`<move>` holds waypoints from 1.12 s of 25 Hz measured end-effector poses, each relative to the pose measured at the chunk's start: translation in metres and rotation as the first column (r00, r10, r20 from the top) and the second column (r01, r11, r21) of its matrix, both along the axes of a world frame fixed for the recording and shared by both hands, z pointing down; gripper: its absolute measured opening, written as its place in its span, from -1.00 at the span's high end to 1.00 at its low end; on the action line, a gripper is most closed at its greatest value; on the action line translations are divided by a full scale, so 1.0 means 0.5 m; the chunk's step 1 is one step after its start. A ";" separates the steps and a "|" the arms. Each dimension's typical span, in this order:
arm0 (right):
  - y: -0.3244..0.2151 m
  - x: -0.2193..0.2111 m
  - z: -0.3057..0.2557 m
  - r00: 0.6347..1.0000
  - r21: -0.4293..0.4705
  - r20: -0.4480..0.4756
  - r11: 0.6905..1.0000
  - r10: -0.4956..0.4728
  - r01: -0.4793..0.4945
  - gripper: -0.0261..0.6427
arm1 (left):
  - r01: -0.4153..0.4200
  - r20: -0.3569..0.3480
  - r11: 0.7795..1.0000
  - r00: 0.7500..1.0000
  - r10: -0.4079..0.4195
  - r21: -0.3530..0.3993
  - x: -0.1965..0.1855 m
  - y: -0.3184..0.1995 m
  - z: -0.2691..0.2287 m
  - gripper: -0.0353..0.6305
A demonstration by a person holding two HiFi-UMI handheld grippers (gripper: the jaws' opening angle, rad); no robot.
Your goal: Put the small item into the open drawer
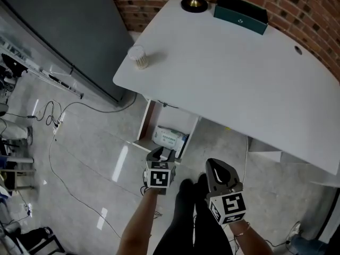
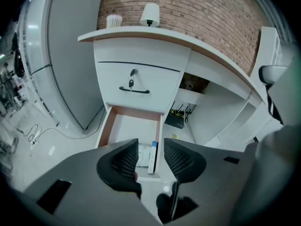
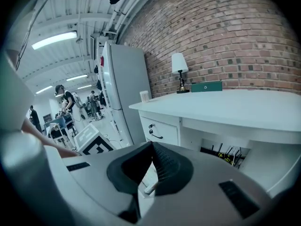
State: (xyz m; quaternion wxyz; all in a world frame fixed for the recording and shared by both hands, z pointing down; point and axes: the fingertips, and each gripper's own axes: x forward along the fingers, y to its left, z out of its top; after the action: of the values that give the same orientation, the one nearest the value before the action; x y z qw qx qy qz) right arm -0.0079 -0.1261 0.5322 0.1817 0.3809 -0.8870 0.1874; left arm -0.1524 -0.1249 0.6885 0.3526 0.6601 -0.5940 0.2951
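Observation:
The open drawer point(image 1: 142, 127) juts from under the white desk point(image 1: 239, 73), and a white packet point(image 1: 169, 137) with blue print lies inside it. My left gripper point(image 1: 162, 154) hovers above the drawer's front, open, with nothing between its jaws. In the left gripper view the packet point(image 2: 144, 154) shows through the gap of that gripper point(image 2: 150, 160), down in the drawer point(image 2: 107, 126). My right gripper point(image 1: 219, 169) hangs to the right of the drawer. In the right gripper view its jaws point(image 3: 152, 149) meet at the tips with nothing seen between them.
A closed drawer with a black handle point(image 2: 134, 89) sits above the open one. On the desk stand a cup point(image 1: 139, 57), a lamp base point(image 1: 194, 3) and a green box point(image 1: 240, 14). A tall grey cabinet point(image 1: 64, 31) is at left; cables point(image 1: 53, 121) cross the floor.

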 end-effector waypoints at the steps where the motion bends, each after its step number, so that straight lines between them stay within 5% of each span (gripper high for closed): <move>1: 0.002 0.000 -0.018 1.000 0.002 -0.002 1.000 0.002 -0.002 0.90 | 0.004 -0.004 1.000 1.000 -0.004 0.005 -0.002 0.006 -0.023 0.33; 17: 0.079 0.035 -0.231 0.999 0.046 0.001 0.998 0.035 -0.035 0.90 | 0.021 -0.011 0.984 1.000 -0.019 0.177 -0.006 0.090 -0.356 0.48; 28: 0.109 0.087 -0.287 0.998 0.039 0.009 0.997 0.063 -0.063 0.90 | 0.062 0.006 0.949 0.998 -0.067 0.308 -0.017 0.163 -0.516 0.70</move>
State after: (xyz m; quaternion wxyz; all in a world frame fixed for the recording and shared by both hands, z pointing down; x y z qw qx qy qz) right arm 0.0355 -0.0719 0.3886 0.1649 0.4116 -0.8787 0.1768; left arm -0.1607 -0.0435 0.4305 0.2499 0.6848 -0.6568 0.1927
